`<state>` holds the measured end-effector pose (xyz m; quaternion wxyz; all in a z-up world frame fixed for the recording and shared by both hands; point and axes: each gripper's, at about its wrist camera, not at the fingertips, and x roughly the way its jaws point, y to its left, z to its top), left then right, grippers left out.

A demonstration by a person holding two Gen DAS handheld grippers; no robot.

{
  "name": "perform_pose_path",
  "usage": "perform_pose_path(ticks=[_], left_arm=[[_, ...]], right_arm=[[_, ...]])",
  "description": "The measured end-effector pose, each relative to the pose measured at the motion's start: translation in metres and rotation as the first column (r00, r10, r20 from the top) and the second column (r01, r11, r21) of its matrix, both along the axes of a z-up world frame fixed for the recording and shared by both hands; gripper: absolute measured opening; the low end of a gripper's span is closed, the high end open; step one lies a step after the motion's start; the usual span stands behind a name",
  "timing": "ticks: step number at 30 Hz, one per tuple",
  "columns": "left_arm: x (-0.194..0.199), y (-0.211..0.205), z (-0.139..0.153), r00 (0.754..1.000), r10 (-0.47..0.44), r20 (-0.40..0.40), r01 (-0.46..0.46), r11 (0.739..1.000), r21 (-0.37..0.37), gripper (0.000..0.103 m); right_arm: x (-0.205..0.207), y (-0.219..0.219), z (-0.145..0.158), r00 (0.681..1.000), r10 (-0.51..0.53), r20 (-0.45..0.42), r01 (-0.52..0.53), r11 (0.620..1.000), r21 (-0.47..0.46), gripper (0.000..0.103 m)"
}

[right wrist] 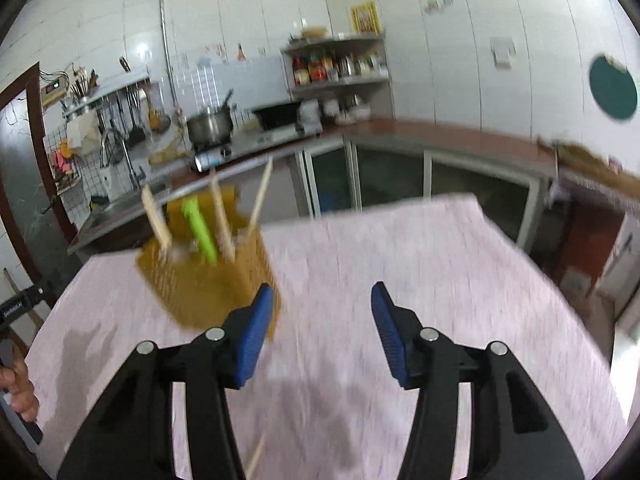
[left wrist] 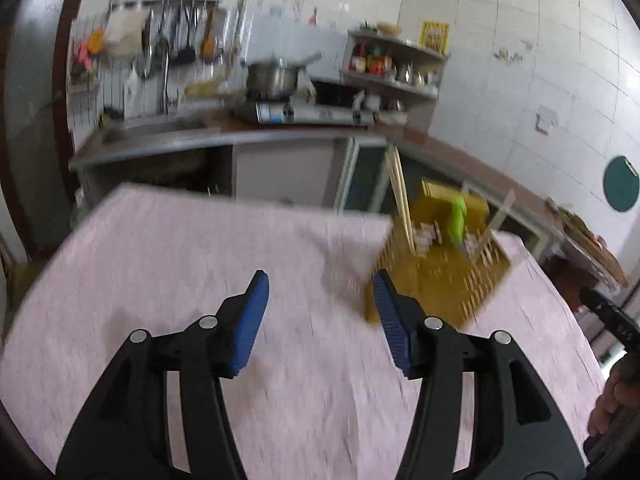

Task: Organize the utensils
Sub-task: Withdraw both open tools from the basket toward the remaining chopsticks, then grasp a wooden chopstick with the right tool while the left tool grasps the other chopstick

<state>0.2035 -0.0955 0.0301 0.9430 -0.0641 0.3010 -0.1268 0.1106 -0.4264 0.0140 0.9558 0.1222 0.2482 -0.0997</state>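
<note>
A yellow slotted utensil basket (left wrist: 440, 276) stands on the pink tablecloth (left wrist: 200, 248), holding wooden chopsticks (left wrist: 400, 196), a green-handled utensil (left wrist: 457, 218) and a pale wooden utensil (left wrist: 498, 216). My left gripper (left wrist: 320, 284) is open and empty, the basket just beyond its right fingertip. In the right wrist view the basket (right wrist: 204, 284) stands ahead left with the chopsticks (right wrist: 260, 200) and green utensil (right wrist: 199, 228). My right gripper (right wrist: 322, 298) is open and empty. A loose wooden stick (right wrist: 256, 456) lies on the cloth below the right gripper.
A kitchen counter (left wrist: 280, 132) with a gas stove, a pot (left wrist: 272, 76), a sink and a spice shelf (left wrist: 394, 64) runs behind the table. The other gripper (left wrist: 612, 312) shows at the right edge. The table's far edge (right wrist: 400, 204) is close ahead.
</note>
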Motion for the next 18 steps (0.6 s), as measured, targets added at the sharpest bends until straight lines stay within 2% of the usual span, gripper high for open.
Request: perform_pose_path(ticks=[7,18], left_arm=[[-0.056,-0.004,-0.046,0.994,-0.040,-0.101,0.040,0.999,-0.009,0.055],[-0.088,-0.034,-0.074,0.981,-0.108,-0.159,0.109,0.994,-0.006,0.055]], right_arm=[[-0.040,0.031,-0.048,0.995,0.032,-0.095,-0.028,0.999,0.040,0.051],[-0.058,0.052,-0.068,0.989,0.038,-0.145,-0.036,0.999,0.014,0.051]])
